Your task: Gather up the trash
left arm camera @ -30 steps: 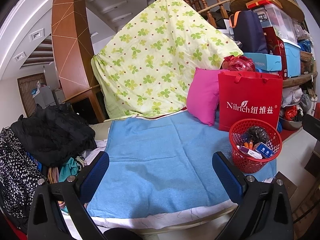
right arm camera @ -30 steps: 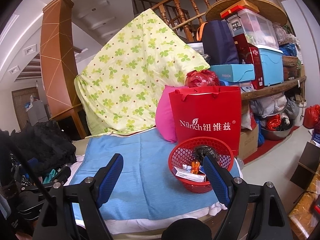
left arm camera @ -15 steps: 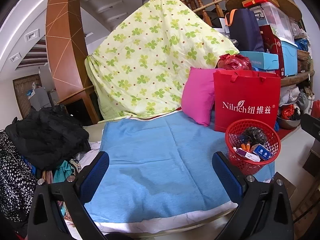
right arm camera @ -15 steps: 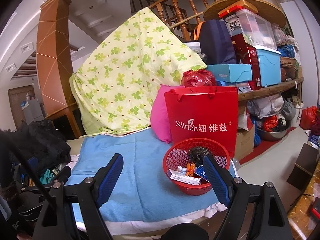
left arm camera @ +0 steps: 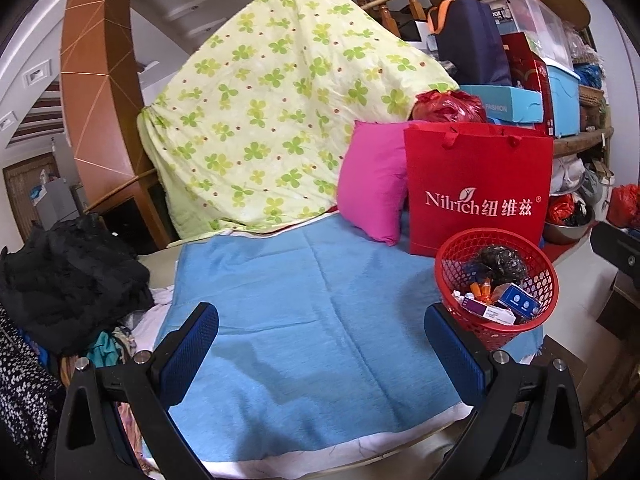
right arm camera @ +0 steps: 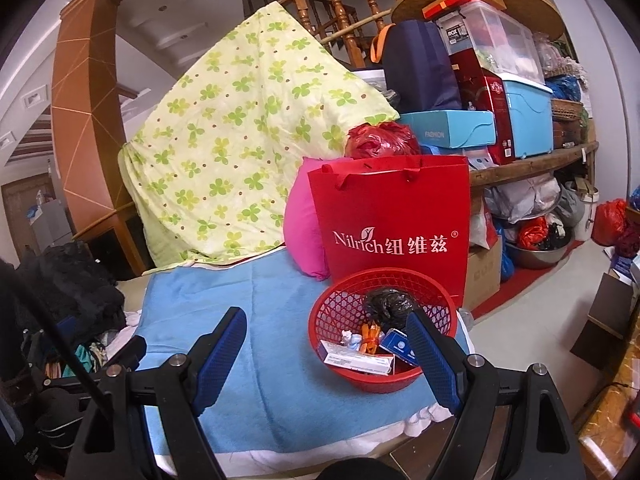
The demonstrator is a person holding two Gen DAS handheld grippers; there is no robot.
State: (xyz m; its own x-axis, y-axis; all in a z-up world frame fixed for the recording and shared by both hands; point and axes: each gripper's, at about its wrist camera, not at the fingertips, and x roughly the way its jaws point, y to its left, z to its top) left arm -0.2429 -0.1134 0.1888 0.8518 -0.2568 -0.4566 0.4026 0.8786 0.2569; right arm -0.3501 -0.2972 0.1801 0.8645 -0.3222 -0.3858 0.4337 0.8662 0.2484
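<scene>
One red basket (right arm camera: pixel 384 376), one red paper bag (right arm camera: pixel 390 216), one pink pillow (right arm camera: pixel 302 224), one blue towel (right arm camera: pixel 272 344), one clover-print quilt (right arm camera: pixel 240 152). Inside the basket: one crumpled black bag (right arm camera: pixel 386 304), two small boxes, blue (right arm camera: pixel 394 343) and white (right arm camera: pixel 356 361). Two grippers, left (left arm camera: pixel 320 354) and right (right arm camera: pixel 326 356), both spread wide, empty.

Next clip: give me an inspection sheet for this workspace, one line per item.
Surface: blue towel spread over a white sheet, no loose litter seen on it.
Job's things: red basket at the towel's right end holds a black bag, small cartons and orange wrappers.
Clutter: red Nilrich bag upright behind the basket, pink pillow beside it, dark clothes pile to the left.
Grippers: left tool open and empty; right tool open and empty, near the basket.
Cables: a dark line crosses the right view's lower left; nature unclear.
Surroundings: floral quilt draped over a stair railing, crowded storage shelf on the right.
</scene>
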